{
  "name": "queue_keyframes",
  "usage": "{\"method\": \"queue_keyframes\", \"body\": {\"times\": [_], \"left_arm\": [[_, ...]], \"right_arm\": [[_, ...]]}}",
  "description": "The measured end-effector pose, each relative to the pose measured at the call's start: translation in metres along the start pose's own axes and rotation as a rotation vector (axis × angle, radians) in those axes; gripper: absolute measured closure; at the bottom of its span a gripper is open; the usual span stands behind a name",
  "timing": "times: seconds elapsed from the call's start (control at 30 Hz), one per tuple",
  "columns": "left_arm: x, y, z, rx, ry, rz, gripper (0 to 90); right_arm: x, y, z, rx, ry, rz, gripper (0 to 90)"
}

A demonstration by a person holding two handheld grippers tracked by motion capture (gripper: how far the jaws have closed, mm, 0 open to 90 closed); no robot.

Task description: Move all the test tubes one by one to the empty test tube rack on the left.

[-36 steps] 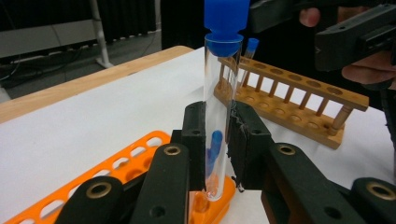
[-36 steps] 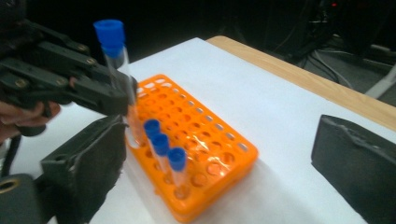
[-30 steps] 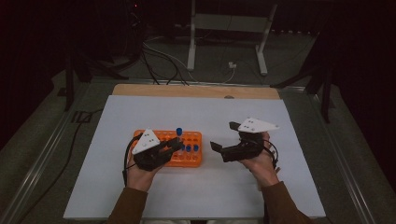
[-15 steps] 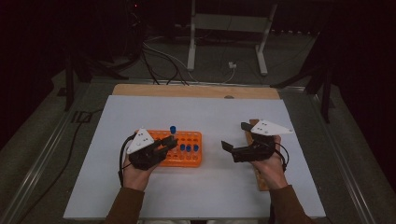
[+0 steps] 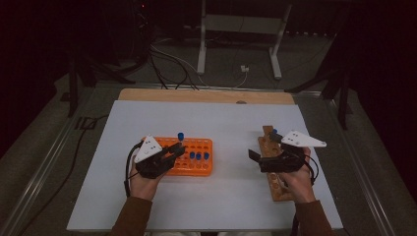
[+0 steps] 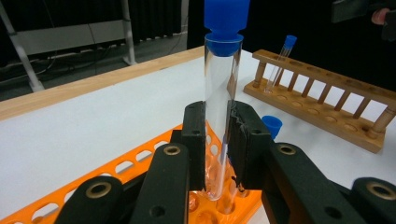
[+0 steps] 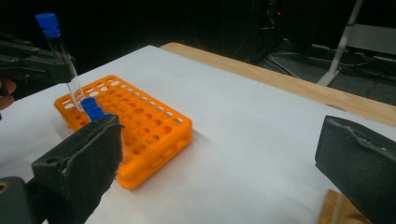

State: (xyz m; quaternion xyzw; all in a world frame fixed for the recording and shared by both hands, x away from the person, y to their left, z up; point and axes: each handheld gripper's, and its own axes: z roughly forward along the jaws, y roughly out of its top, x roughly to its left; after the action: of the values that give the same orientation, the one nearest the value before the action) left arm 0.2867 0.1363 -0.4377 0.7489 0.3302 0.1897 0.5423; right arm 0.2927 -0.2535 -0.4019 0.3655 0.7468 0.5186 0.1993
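Standing upright between the closed jaws of the left gripper [image 6: 217, 140], a clear tube [image 6: 219, 107] with a blue cap has its lower end down among the holes of the orange rack [image 5: 199, 157] — whether it touches the bottom I cannot tell. The pads press on the glass from both sides, about midway up. In the high view the left gripper [image 5: 172, 152] sits over the rack's left part, the tube's cap [image 5: 181, 135] showing just above it. Three more blue-capped tubes [image 5: 198, 156] stand in the rack near its middle. The rack lies on a white table [image 5: 221, 123], left of centre. Well apart to the right lies a wooden rack [image 5: 275, 189], with one capped tube [image 6: 280, 60] leaning in its far end. The right gripper [image 5: 255, 158] hovers over this wooden rack, pointing toward the orange one — its jaws stand wide apart with nothing between them. A wooden edge [image 5: 206, 96] runs along the table's far side.
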Motion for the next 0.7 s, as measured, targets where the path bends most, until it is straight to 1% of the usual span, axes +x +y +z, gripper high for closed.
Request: {"method": "queue_keyframes", "body": {"times": [0.3, 0.5, 0.7], "left_arm": [[-0.001, -0.005, 0.005, 0.011, 0.002, 0.002, 77.9], [0.0, -0.008, 0.006, 0.018, 0.004, 0.0, 77.9], [-0.001, -0.01, 0.008, 0.021, 0.002, 0.0, 77.9]], "right_arm": [[-0.011, -0.005, -0.014, -0.023, -0.04, 0.016, 1.1], [-0.016, -0.009, -0.019, -0.032, -0.054, 0.036, 1.1], [-0.02, -0.011, -0.022, -0.036, -0.063, 0.041, 1.1]]}}
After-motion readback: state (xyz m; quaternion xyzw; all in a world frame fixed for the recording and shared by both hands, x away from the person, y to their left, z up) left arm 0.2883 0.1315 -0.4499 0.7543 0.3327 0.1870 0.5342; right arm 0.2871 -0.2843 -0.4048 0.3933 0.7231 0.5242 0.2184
